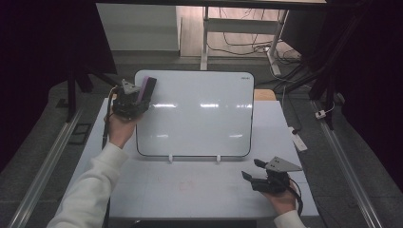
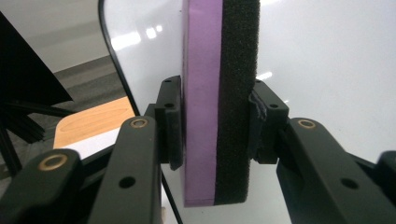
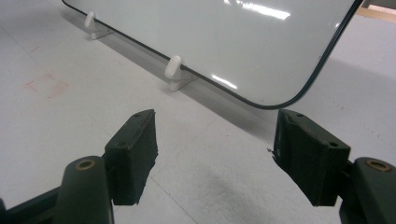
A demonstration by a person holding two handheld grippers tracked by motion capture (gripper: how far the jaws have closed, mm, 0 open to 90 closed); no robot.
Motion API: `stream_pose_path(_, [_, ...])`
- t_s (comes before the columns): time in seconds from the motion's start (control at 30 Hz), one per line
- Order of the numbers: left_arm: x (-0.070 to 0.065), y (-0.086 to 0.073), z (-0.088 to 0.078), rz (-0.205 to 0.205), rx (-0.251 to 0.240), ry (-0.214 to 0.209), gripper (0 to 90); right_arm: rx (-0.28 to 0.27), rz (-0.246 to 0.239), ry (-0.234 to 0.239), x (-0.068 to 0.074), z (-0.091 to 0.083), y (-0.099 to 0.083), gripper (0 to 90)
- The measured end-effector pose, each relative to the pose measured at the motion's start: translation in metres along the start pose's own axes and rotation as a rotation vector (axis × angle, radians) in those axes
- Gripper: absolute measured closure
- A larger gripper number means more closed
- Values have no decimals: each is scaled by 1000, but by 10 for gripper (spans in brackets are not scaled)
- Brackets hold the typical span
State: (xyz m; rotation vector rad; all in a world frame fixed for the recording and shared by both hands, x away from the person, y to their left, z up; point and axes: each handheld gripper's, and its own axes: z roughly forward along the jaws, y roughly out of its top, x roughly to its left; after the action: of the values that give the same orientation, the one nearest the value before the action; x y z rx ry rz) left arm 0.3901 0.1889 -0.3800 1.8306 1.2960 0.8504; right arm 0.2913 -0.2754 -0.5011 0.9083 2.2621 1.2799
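Dark room, pale table (image 1: 199, 190) mid-frame, whiteboard (image 1: 199, 114) propped on two small white feet (image 3: 173, 70).

Left gripper (image 1: 134, 97), upper left of the high view, is clamped on the eraser (image 1: 147, 89). Left gripper view: pads bite both broad faces of the eraser (image 2: 219, 93), which stands on end at the board's top-left corner. I can't tell whether it touches the board.

Right gripper (image 1: 256, 172), lower right, hovers over the table near the board's bottom-right corner (image 3: 289, 100); jaws apart, nothing between.

Risks, as I judge them:
- Grip looks low on the eraser; a hard push could lever it out.
- Board leans on feet only, unbraced; pressure might tip or slide it.
- Foam edge could catch the black rim.

Eraser: purple slab backed with coarse black foam, square-cut and soft.
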Motion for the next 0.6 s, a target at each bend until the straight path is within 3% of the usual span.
stream_pose_path(0.2, [-1, 0, 1, 9, 0, 3, 595, -4, -1, -2, 0, 0, 0, 296])
stream_pose_path(0.37, [2, -1, -7, 11, -32, -19, 503, -6, -1, -2, 0, -1, 0, 296])
stream_pose_path(0.5, [5, -5, -19, 4, -59, -80, 439, -9, -1, -2, -1, -2, 0, 296])
stream_pose_path(0.6, [7, -16, -30, -1, -67, -162, 402, -9, 0, -1, -1, -2, 0, 296])
